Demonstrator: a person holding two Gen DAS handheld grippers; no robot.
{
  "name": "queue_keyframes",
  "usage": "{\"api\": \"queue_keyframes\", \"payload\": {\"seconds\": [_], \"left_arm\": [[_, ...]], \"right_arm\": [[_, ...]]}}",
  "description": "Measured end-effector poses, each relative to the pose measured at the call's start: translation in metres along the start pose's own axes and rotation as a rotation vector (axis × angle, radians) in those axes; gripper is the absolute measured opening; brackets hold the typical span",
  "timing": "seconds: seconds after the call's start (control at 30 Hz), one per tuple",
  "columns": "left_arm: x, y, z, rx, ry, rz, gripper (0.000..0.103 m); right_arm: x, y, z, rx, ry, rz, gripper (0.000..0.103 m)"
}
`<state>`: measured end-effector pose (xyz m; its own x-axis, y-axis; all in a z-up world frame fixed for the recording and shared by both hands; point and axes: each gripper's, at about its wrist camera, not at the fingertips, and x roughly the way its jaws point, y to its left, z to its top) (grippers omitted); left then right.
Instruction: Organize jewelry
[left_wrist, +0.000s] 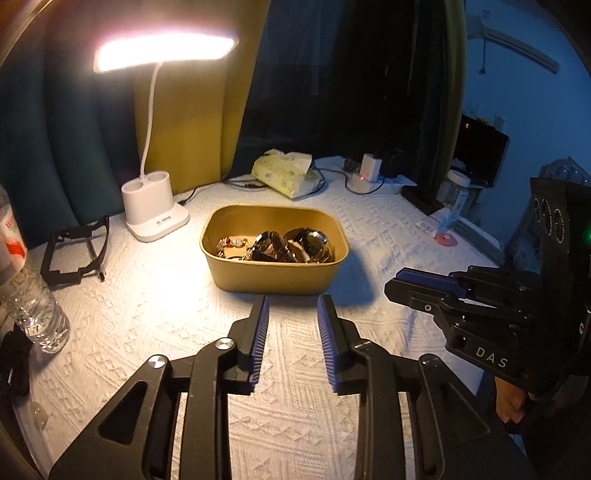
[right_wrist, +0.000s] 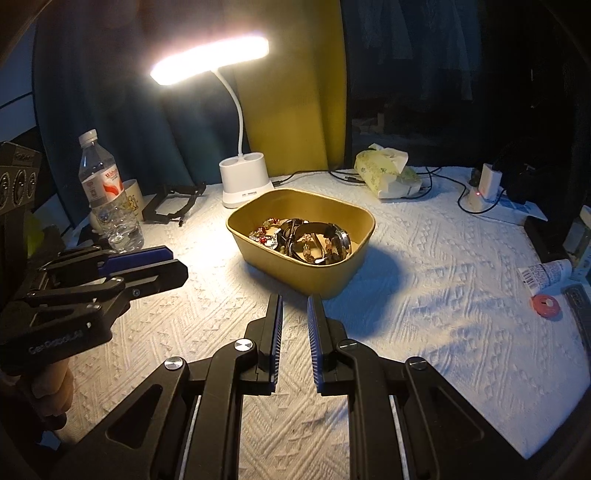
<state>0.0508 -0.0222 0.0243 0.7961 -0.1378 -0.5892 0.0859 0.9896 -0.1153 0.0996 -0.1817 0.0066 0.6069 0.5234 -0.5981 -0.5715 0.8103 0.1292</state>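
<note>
I am holding my left gripper (left_wrist: 292, 301) tilted downward with its blue-padded jaws standing apart and nothing between them. I am holding my right gripper (right_wrist: 295, 297) beside it at the same downward tilt, its jaws drawn nearly together and empty. My hands (right_wrist: 51, 387) are wrapping the handles below.

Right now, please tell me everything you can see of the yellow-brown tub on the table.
The tub is a rounded rectangular bowl, mustard yellow, with a thin rolled rim; it looks like coated paper or plastic. It has no lid and stands upright on the white textured cloth, just in front of the lit desk lamp. Inside lies a tangled heap of watches and beaded bracelets. Neither tool touches it.
</note>
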Motion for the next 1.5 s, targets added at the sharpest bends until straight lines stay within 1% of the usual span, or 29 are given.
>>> {"api": "queue_keyframes", "payload": {"seconds": [0.1, 0.17, 0.27, 0.3, 0.4, 0.47, 0.57, 0.63, 0.83, 1.0, 1.17, 1.5], "left_arm": [[-0.011, -0.004, 0.0, 0.011, -0.025, 0.006, 0.035], [-0.018, -0.006, 0.0, 0.015, -0.043, 0.005, 0.036], [-0.027, -0.006, 0.0, 0.019, -0.066, -0.026, 0.036], [-0.029, -0.008, 0.001, 0.026, -0.068, -0.026, 0.036], [-0.031, -0.011, 0.003, 0.036, -0.071, 0.017, 0.036], [-0.033, -0.011, 0.003, 0.036, -0.075, 0.016, 0.036], [-0.036, -0.011, 0.003, 0.033, -0.081, 0.012, 0.036], [-0.037, -0.011, 0.004, 0.032, -0.087, 0.011, 0.036], [-0.039, -0.012, 0.006, 0.033, -0.094, 0.018, 0.036], [-0.043, -0.014, 0.007, 0.042, -0.116, 0.005, 0.036], [-0.043, -0.014, 0.008, 0.038, -0.114, 0.018, 0.036], [-0.045, -0.015, 0.009, 0.04, -0.121, 0.021, 0.036]], "right_arm": [[-0.011, 0.0, 0.001, 0.002, -0.021, -0.019, 0.014], [-0.016, -0.001, 0.002, 0.008, -0.033, -0.032, 0.014], [-0.026, -0.003, 0.004, 0.019, -0.056, -0.044, 0.015], [-0.029, -0.004, 0.005, 0.023, -0.063, -0.047, 0.015], [-0.036, -0.005, 0.007, 0.03, -0.08, -0.06, 0.021], [-0.039, -0.007, 0.007, 0.037, -0.089, -0.068, 0.028], [-0.043, -0.009, 0.008, 0.042, -0.098, -0.07, 0.033], [-0.044, -0.01, 0.008, 0.041, -0.099, -0.071, 0.034], [-0.046, -0.009, 0.009, 0.027, -0.101, -0.071, 0.035], [-0.046, -0.01, 0.009, 0.027, -0.101, -0.069, 0.036], [-0.046, -0.01, 0.009, 0.026, -0.102, -0.07, 0.036], [-0.047, -0.011, 0.009, 0.026, -0.102, -0.07, 0.036]]}}
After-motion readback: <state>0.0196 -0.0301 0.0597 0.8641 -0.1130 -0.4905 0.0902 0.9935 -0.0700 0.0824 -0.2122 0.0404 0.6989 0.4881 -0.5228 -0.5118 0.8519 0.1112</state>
